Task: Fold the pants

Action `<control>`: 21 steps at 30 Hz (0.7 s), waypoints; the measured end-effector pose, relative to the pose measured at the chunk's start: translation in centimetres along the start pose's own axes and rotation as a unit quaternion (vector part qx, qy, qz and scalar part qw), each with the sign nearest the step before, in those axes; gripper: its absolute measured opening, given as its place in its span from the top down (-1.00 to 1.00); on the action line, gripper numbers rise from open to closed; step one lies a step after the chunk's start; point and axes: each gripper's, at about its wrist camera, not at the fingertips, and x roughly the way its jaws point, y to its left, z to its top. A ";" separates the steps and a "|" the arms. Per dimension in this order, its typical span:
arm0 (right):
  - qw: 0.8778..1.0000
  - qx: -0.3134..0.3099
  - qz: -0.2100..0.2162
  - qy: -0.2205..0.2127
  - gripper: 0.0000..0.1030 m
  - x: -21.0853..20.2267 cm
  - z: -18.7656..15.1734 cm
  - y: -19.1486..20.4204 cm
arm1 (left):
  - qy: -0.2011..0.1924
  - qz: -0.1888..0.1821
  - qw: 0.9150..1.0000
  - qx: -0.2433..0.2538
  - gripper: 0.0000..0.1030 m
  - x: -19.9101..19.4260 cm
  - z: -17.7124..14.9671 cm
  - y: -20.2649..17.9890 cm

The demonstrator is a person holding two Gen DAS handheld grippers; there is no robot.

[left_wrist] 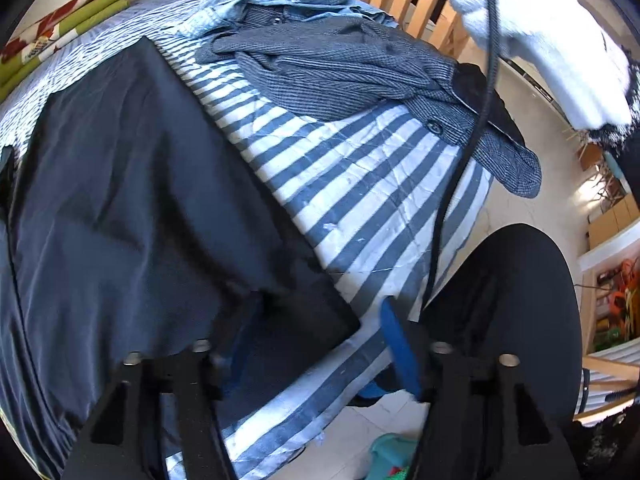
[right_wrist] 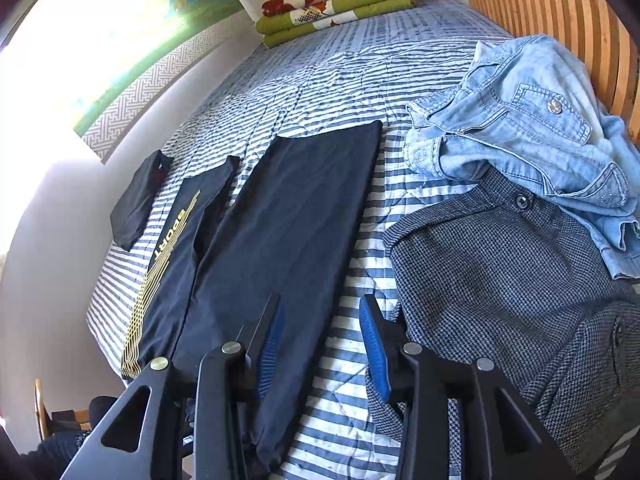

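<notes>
From the left wrist, the dark navy pants point(left_wrist: 132, 184) lie spread on the striped bed cover point(left_wrist: 360, 184); the left tool point(left_wrist: 316, 344) hangs low over their near hem with its fingers wide apart and holding nothing, and the thin, slightly glossy cloth looks light, limp and a bit slippery. From the right wrist, the pants point(right_wrist: 288, 240) lie flat in a long strip between a dark "SPORT" shirt point(right_wrist: 172, 264) and a grey tweed jacket point(right_wrist: 512, 280). The right tool point(right_wrist: 320, 340) is released above their near right edge, so I would pinch that hem corner, taking both layers.
</notes>
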 end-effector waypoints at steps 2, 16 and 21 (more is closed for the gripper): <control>1.000 0.003 -0.001 0.003 0.30 0.3 0.2 -0.2 | -0.004 0.010 1.000 0.012 -0.37 0.2 -0.1 -0.4; 0.996 0.091 0.012 0.009 0.29 9.0 6.0 -1.7 | -0.071 -0.071 0.990 -0.096 0.85 -5.6 -0.7 6.2; 0.989 0.145 -0.013 0.004 0.29 13.5 9.5 -3.9 | -0.087 -0.080 0.988 -0.100 0.85 -7.1 -1.5 7.3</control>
